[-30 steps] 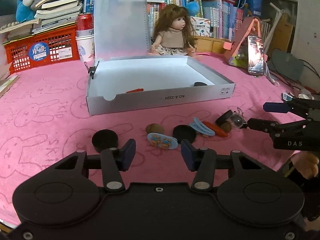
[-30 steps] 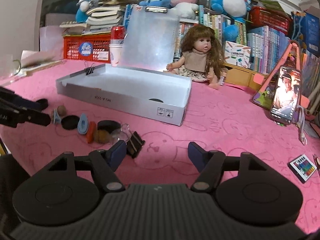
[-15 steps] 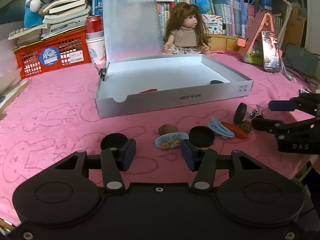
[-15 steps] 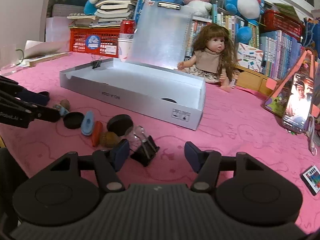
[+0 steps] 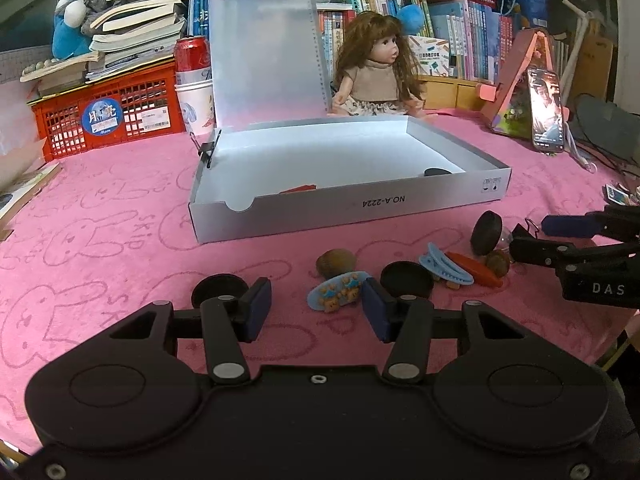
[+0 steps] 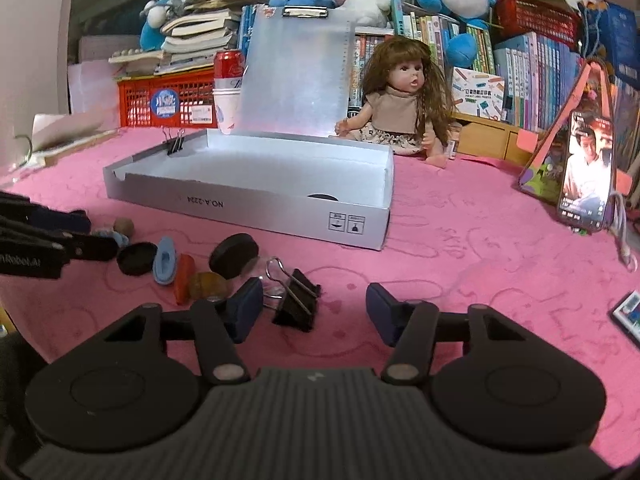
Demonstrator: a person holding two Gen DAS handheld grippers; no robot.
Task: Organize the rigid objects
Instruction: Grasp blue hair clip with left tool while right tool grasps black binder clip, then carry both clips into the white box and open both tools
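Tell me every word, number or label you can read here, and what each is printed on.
"NO.A-2224", printed upside down on the front wall of the grey box.
"DAS" on the right gripper.
"SKIP" in the pink cloth.
"Moon" on the round blue sticker of the red crate; its larger characters are unclear.
Book spines, the white crate label and the phone screen: too small or blurred to read.

Pink rabbit-patterned cloth (image 5: 100, 216), grey box (image 5: 344, 208)
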